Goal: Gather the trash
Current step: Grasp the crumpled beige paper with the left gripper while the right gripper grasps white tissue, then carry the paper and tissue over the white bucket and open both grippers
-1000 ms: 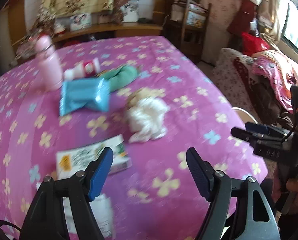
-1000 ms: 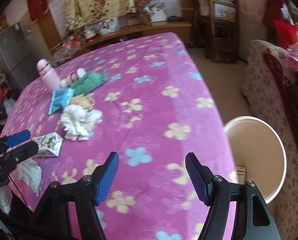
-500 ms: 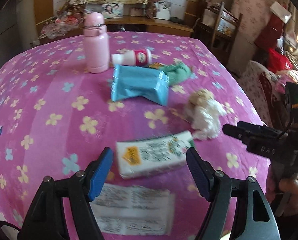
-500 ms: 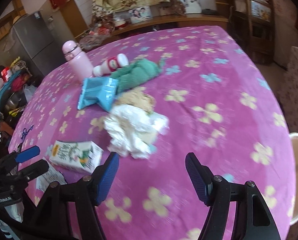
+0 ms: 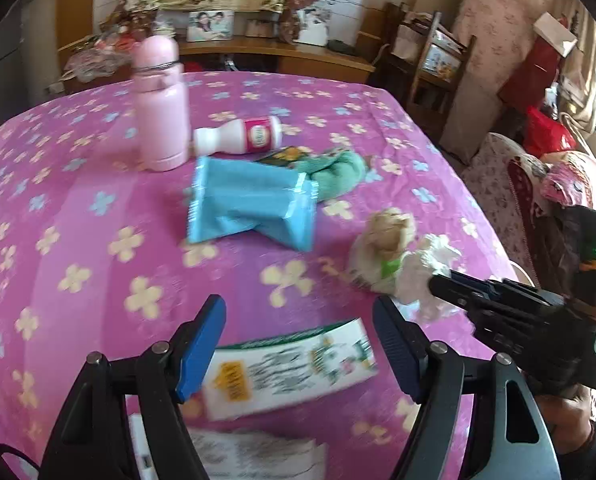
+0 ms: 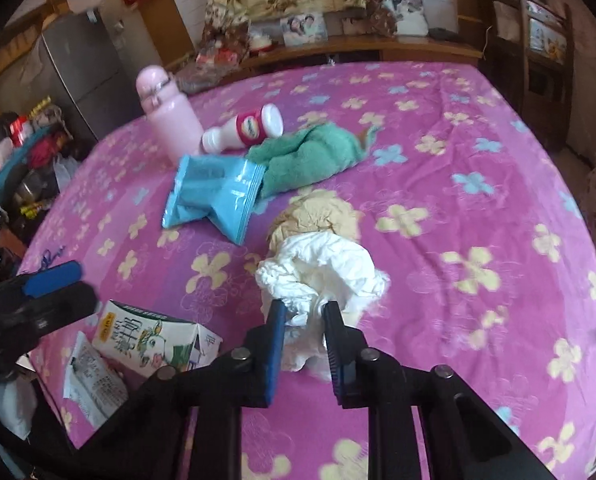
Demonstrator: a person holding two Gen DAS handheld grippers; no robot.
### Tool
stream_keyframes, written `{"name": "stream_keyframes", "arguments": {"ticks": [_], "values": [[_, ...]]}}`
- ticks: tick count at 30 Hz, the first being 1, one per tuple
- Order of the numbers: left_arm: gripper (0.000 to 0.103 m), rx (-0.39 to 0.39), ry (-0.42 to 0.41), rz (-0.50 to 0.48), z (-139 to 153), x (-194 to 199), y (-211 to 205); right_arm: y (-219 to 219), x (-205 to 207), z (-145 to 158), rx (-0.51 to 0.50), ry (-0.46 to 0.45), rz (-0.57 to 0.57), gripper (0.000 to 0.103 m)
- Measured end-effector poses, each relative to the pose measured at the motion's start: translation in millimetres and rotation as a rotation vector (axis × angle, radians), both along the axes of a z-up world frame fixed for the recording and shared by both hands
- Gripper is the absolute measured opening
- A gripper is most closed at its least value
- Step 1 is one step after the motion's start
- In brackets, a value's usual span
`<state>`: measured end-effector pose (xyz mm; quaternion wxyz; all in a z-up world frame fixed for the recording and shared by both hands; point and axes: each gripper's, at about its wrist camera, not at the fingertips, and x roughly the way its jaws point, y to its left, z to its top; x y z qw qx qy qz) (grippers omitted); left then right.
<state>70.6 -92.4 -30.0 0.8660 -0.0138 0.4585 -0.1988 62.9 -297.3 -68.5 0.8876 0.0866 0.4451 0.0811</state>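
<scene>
On the pink flowered tablecloth [image 6: 457, 184], my right gripper [image 6: 303, 308] is shut on the near edge of a crumpled white tissue [image 6: 325, 268]. Just behind the tissue lies a brown paper ball [image 6: 317, 216]. A blue snack wrapper [image 6: 214, 196] lies further back to the left. My left gripper [image 5: 298, 320] hangs open over a white and green milk carton [image 5: 290, 368], touching nothing. In the left wrist view the right gripper [image 5: 441, 284] reaches in from the right onto the tissue [image 5: 429, 264].
A pink bottle [image 5: 160, 108] stands at the back, with a small white and red drink bottle [image 5: 242, 136] on its side next to it. A green cloth [image 6: 309, 156] lies behind the wrapper. A printed paper sachet [image 6: 94, 384] lies at the table's near left edge.
My right gripper has moved up to the white tissue and shut on it. The left gripper has slid closer over the milk carton and stays open.
</scene>
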Motion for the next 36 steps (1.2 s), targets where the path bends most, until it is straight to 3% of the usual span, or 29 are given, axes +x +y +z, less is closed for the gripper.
{"name": "stream_keyframes", "arguments": {"ticks": [6, 10, 14, 15, 17, 20, 26, 36], "values": [[0.076, -0.026, -0.001, -0.057, -0.7, 18.1, -42.1, -45.2, -25.4, 14.5, -0.003, -0.013, -0.061, 0.020], [0.076, -0.007, -0.005, -0.078, -2.0, 39.5, -76.1, -69.6, -34.5, 11.9, -0.003, 0.000, -0.099, 0.020], [0.075, 0.028, 0.041, -0.101, -17.6, 62.9, -106.0, -79.6, -40.1, 8.7, 0.002, 0.007, -0.109, 0.020], [0.071, 0.047, 0.062, -0.119, -24.9, 67.5, -114.9, -80.8, -41.4, 7.7, 0.005, 0.007, -0.110, 0.020], [0.029, 0.089, 0.095, -0.138, -35.0, 72.0, -125.1, -84.2, -42.8, 5.7, 0.017, 0.011, -0.111, 0.020], [0.025, 0.076, 0.101, -0.146, -39.9, 71.6, -125.5, -87.2, -44.6, 3.4, 0.023, 0.012, -0.112, 0.020], [0.024, 0.044, 0.047, -0.143, -19.8, 57.7, -111.3, -88.3, -49.8, 4.1, 0.031, 0.003, -0.118, 0.020], [0.024, 0.140, -0.076, -0.103, 14.3, 16.8, -79.1, -75.5, -59.1, 12.7, 0.025, -0.009, -0.112, 0.020]]}}
